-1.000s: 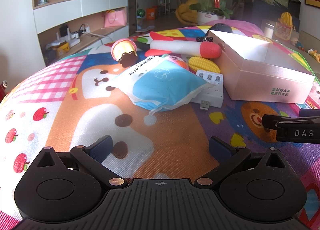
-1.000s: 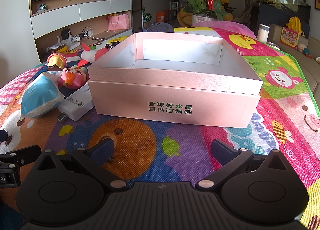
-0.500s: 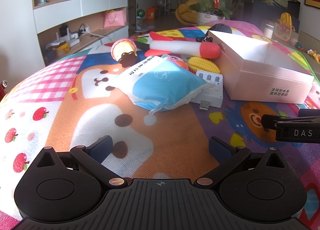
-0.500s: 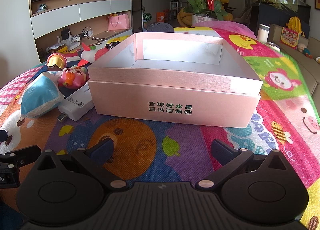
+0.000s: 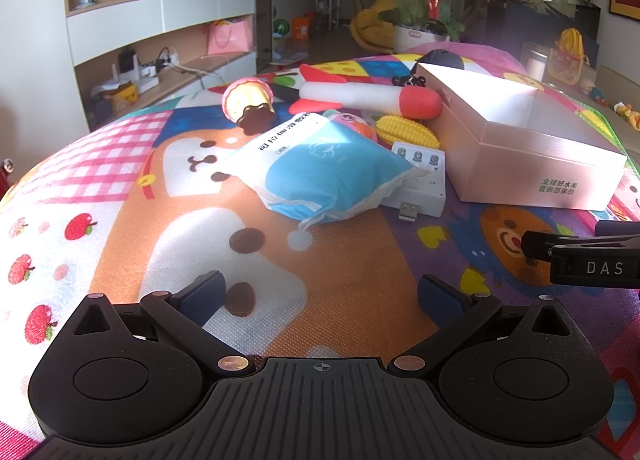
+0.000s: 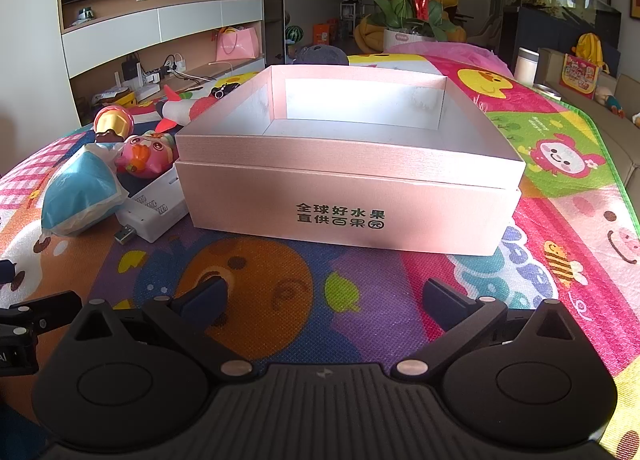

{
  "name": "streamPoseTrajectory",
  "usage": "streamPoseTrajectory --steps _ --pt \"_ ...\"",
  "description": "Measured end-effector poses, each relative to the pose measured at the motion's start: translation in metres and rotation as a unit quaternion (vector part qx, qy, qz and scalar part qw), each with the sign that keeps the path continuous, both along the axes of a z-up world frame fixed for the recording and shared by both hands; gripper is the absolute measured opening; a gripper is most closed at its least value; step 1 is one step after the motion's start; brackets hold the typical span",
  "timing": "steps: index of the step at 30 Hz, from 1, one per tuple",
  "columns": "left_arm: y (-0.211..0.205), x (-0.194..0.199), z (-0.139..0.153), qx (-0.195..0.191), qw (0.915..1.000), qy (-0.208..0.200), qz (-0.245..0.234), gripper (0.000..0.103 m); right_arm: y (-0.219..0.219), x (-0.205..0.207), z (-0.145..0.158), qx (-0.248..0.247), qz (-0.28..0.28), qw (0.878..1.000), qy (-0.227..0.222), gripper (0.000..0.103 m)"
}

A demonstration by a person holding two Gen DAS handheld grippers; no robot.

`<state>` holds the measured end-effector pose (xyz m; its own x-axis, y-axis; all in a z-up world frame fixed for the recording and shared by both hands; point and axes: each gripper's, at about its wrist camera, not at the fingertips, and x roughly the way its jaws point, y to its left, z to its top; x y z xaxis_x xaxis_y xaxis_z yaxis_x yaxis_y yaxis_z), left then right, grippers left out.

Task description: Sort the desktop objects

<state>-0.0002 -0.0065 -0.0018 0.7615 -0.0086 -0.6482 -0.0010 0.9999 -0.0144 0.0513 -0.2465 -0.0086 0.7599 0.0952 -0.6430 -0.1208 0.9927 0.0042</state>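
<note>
Pink card box (image 6: 348,196), lid off, sits on the cartoon mat (image 5: 168,228) straight ahead of my right gripper (image 6: 324,296); nothing shows inside it from this angle. My right fingers spread wide, nothing between them, low over the mat short of the box's printed wall. My left gripper (image 5: 320,292) is likewise spread and empty, low over the mat's orange patch.

Clutter lies in a heap left of the box. Blue-and-white pouch (image 5: 320,176) nearest me, overlapping a white charger (image 5: 424,184) that sits just beside the box. Behind the pouch: pink toy (image 6: 146,154), yellow corn (image 5: 406,132), red-and-white rocket (image 5: 368,98), cupcake toy (image 5: 248,104) tipped on its side. A dark keyring (image 5: 408,81) lies near the box's far corner.
</note>
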Motion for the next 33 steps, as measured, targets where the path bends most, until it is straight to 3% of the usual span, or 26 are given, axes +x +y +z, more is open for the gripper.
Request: streamPoseTrajectory --steps 12,16,22,33 --pt "0.0 0.0 0.0 0.001 1.0 0.0 0.0 0.103 -0.001 -0.003 0.005 0.001 0.0 1.0 0.024 0.103" --pt "0.0 0.0 -0.001 0.001 1.0 0.0 0.0 0.103 -0.002 -0.022 0.006 -0.003 -0.003 0.999 0.032 0.103" --pt "0.0 0.0 0.0 0.001 1.0 0.0 0.0 0.103 -0.005 -0.046 0.006 -0.003 0.002 1.0 0.024 0.103" --pt "0.0 0.001 -0.001 0.007 1.0 0.006 0.0 0.103 -0.005 -0.046 0.005 -0.001 -0.002 1.0 0.021 0.103"
